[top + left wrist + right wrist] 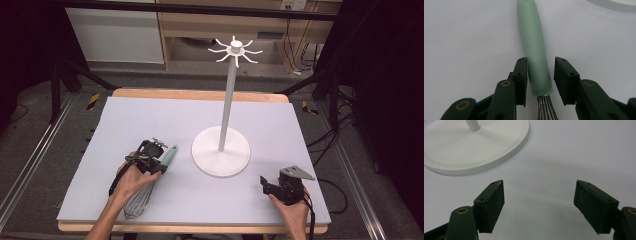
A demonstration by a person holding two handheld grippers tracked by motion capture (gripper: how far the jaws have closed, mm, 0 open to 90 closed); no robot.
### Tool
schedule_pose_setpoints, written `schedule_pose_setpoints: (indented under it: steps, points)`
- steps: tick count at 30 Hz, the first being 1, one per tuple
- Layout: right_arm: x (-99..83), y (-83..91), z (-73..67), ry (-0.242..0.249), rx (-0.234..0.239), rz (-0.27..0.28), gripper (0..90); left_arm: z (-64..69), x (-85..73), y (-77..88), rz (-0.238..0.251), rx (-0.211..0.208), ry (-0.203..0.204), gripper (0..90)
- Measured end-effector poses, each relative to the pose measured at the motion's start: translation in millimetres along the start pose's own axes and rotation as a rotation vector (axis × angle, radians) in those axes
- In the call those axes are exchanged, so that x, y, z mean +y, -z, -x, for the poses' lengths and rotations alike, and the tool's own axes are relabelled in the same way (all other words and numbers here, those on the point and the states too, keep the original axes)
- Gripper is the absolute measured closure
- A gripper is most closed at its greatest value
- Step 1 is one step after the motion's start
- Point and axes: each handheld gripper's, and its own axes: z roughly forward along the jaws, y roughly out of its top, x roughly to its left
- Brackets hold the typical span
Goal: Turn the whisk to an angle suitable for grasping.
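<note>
Whisk (535, 50): handle of pale green plastic or silicone, matt and smooth, faintly frosted; loop wires (546, 107) of thin bright metal, glossy.

Hook stand (229, 95): white throughout, apparently painted metal or plastic, which one cannot be told; round base (486, 152) smooth with a soft satin sheen.

Mat (150, 115): pale lavender-grey sheet covering the desk, matt, even, without visible weave.

Desk (200, 93): light wood edge showing around the mat, smooth.

Left gripper (540, 77): jaws of black matt plastic, pads dull and finely grained, brass-coloured metal rings at the pivots.

Right gripper (539, 205): same black matt plastic, pads (491, 202) slightly rough; grey matt plate on top.
</note>
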Motion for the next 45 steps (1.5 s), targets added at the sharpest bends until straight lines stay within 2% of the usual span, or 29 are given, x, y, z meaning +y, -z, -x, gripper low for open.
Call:
schedule_pose_setpoints:
  steps: [4,11,15,20,27,35,45]
  points:
    - [0.1,-0.4,0.2,0.001,0.003,-0.003,24.7,-2.0,0.0,-3.8,-0.009,-0.023,0.019,63.8]
    - [0.1,-0.5,-0.2,0.0,0.003,-0.006,24.6,-2.3,-0.4,-8.9,-0.015,-0.029,0.025,63.4]
    - [-0.1,-1.2,-0.6,0.0,0.001,-0.01,24.5,-1.0,-0.4,-13.3,-0.026,-0.008,0.035,64.3]
    - [-0.1,-1.5,-1.0,0.001,0.0,-0.01,24.5,-1.3,0.0,-13.2,-0.032,-0.003,0.056,65.6]
    - [-0.2,-1.0,0.0,0.003,0.0,-0.009,24.5,-0.8,0.4,-12.9,-0.024,0.014,0.071,68.8]
    - [-0.5,-0.6,0.7,0.004,-0.002,-0.008,24.5,-0.3,-1.9,-0.6,0.02,0.005,0.068,68.9]
    - [-0.5,0.0,1.7,-0.008,-0.003,-0.006,24.5,-0.7,-5.6,25.7,0.112,-0.016,0.065,69.0]
